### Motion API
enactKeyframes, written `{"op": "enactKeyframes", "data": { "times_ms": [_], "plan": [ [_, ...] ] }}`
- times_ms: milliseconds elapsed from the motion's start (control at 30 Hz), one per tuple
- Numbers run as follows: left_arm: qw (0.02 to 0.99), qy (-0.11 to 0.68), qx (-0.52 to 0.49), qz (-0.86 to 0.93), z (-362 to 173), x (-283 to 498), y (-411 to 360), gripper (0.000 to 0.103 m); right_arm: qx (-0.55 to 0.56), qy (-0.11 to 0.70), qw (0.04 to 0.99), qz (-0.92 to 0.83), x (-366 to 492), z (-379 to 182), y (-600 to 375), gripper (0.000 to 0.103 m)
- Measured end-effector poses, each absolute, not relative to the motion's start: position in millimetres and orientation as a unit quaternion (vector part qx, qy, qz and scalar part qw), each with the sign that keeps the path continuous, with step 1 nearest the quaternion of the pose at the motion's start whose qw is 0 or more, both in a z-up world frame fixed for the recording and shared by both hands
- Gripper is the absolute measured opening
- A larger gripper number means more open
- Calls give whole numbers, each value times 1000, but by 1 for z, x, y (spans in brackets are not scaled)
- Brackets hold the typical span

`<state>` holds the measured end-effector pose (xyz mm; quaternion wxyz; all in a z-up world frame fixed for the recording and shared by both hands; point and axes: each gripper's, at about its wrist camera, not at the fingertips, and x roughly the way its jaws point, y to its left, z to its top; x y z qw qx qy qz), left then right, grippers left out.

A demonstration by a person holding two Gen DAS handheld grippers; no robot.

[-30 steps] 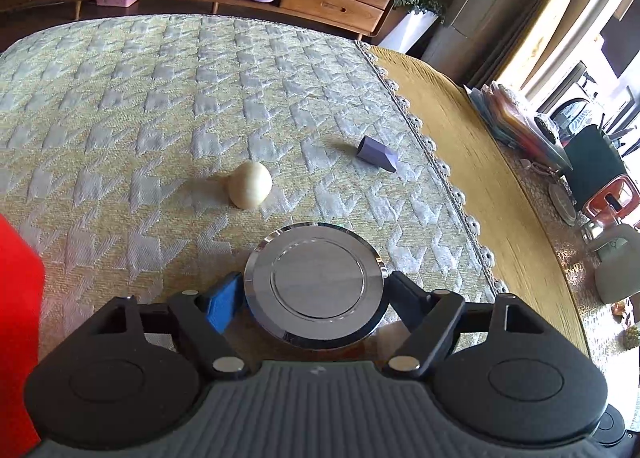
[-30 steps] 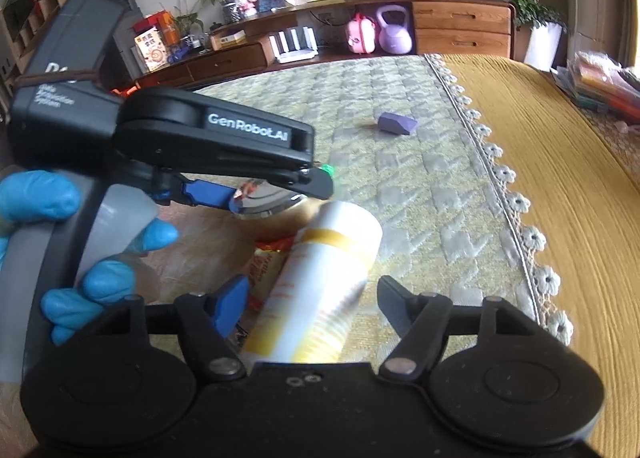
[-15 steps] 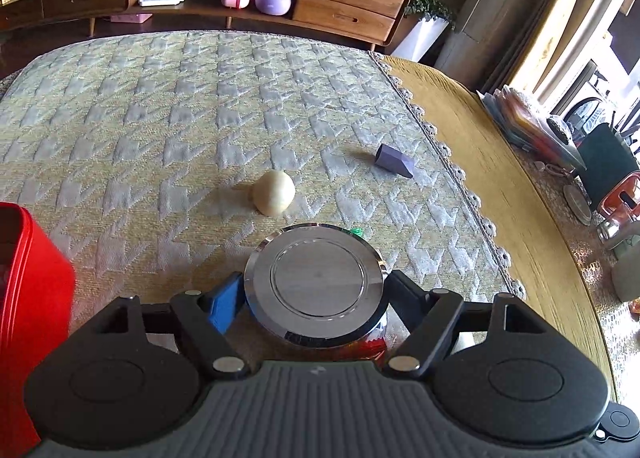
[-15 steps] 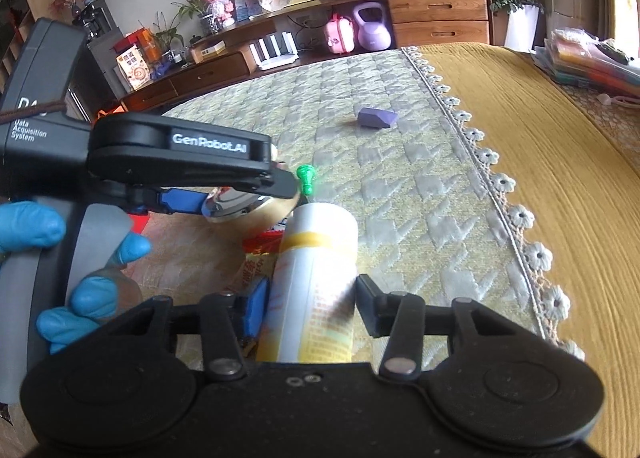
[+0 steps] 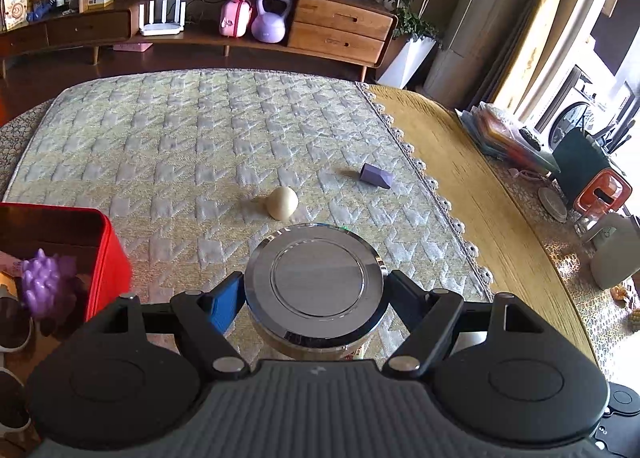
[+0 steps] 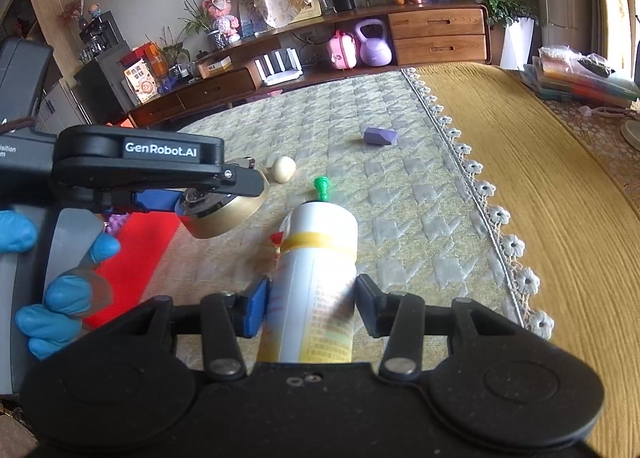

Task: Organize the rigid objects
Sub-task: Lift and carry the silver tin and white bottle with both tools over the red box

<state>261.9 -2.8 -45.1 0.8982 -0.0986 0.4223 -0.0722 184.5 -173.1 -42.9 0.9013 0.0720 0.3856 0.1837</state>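
My left gripper is shut on a round tin with a shiny metal lid and holds it above the patterned cloth; it also shows in the right wrist view. My right gripper is shut on a white and yellow bottle, lifted off the cloth. A red box with a purple spiky toy inside stands at the left. A cream egg, a purple block and a green pawn lie on the cloth.
The patterned cloth has a lace edge, with a yellow cloth to its right. A stack of folders and a white kettle stand at the far right. A red snack packet lies behind the bottle.
Both grippers have risen and pulled back with their loads. My right gripper has closed on the bottle. The red box and its purple toy have come into the left wrist view.
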Motion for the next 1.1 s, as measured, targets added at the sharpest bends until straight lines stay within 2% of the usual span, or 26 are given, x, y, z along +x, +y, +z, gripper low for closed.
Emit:
{"op": "enactKeyframes", "data": {
  "times_ms": [600, 1100],
  "plan": [
    [916, 389, -89, -51, 11, 187, 54, 77, 66, 347, 909, 220, 145, 11, -140, 46],
    [918, 380, -108, 19, 11, 159, 154, 77, 47, 348, 896, 270, 141, 18, -66, 46]
  ]
}}
